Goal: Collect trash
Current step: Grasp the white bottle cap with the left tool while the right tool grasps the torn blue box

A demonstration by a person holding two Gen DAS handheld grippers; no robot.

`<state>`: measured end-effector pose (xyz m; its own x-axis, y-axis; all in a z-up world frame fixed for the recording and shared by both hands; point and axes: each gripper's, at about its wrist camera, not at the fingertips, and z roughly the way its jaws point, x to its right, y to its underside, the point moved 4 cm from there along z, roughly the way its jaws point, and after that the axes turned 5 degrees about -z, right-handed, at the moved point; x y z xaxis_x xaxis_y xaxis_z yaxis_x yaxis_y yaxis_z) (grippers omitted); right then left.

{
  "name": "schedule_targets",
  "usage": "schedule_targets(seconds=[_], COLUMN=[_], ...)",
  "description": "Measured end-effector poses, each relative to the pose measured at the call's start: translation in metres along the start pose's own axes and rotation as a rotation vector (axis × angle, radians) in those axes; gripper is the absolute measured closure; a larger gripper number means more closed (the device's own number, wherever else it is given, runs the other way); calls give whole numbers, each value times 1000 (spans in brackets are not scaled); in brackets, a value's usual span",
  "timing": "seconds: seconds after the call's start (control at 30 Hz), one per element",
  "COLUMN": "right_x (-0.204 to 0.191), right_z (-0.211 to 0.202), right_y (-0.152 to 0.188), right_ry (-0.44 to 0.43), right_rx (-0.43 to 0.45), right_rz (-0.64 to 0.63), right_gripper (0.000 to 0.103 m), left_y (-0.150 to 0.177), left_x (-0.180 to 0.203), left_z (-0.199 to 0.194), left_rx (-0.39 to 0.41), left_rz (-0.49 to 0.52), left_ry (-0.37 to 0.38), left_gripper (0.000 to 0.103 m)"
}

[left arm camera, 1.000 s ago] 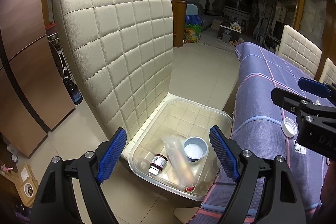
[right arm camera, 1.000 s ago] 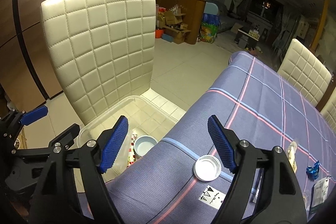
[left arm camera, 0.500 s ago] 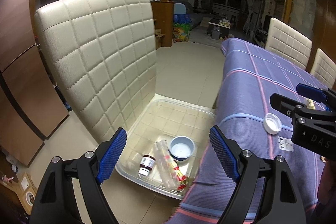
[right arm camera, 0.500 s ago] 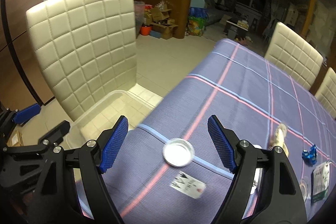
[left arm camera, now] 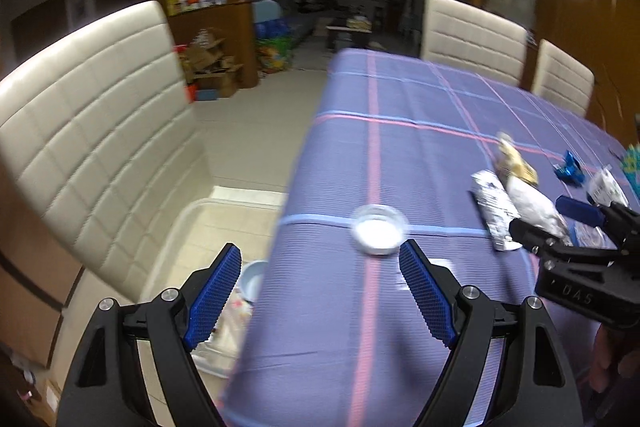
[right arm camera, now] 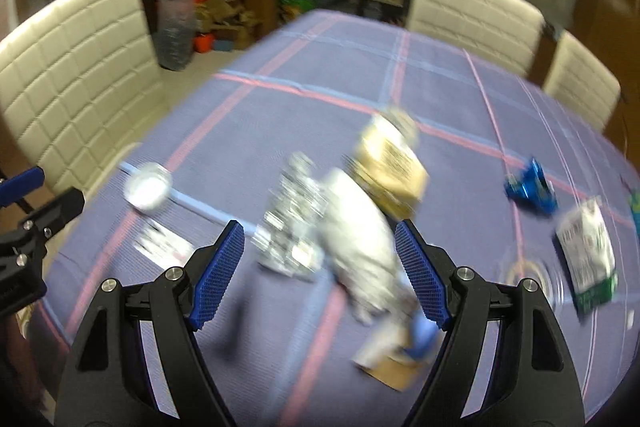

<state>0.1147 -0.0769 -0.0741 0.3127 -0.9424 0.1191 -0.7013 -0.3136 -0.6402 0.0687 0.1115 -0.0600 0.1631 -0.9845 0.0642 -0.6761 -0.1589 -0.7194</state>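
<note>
Trash lies on the purple checked tablecloth [left arm camera: 380,131]. A white round lid [left arm camera: 378,235] sits just beyond my open left gripper [left arm camera: 320,295], which hangs over the table's left edge with nothing between its fingers. The clear plastic bin [left arm camera: 192,219] on the chair seat, holding a small bowl [left arm camera: 252,279], shows at lower left. My right gripper [right arm camera: 320,279] is open above a silver foil wrapper [right arm camera: 292,227], a white crumpled wrapper [right arm camera: 360,247] and a tan packet [right arm camera: 392,167]. The white lid [right arm camera: 148,187] lies to its left. Both views are blurred.
A blue crumpled wrapper [right arm camera: 532,187] and a white-and-green packet [right arm camera: 588,247] lie at the table's right. A printed paper slip [right arm camera: 164,247] lies near the lid. Cream quilted chairs [right arm camera: 72,75] stand on the left and the far side [right arm camera: 472,15]. The other gripper's body [left arm camera: 580,259] crosses the right.
Both grippers have swung right, away from the chair and bin toward the table. The bin has slid to the left wrist view's lower left; wrappers have come under the right gripper. Jaws unchanged.
</note>
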Motion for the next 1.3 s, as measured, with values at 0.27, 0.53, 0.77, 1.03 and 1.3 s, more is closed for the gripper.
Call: schedule_targets(seconds=[0.27, 0.53, 0.77, 1.03, 1.3], right_x=[23, 46, 51, 58, 65], right_z=[-6, -3, 2, -4, -24], right_y=[19, 38, 44, 42, 35], right_ry=[-5, -3, -1, 47, 43], right_rx=[9, -29, -41, -22, 22], right_rz=[20, 107, 110, 122, 146], right_gripper=[25, 19, 64, 67, 68], left_y=[-3, -3, -2, 1, -1], left_x=[28, 29, 39, 48, 40], left_z=[29, 62, 63, 50, 32], left_rx=[-69, -175, -160, -145, -115], left_rz=[20, -5, 21, 59, 33], left_ry=[-8, -64, -38, 21, 44], left_gripper=[24, 22, 28, 66, 66])
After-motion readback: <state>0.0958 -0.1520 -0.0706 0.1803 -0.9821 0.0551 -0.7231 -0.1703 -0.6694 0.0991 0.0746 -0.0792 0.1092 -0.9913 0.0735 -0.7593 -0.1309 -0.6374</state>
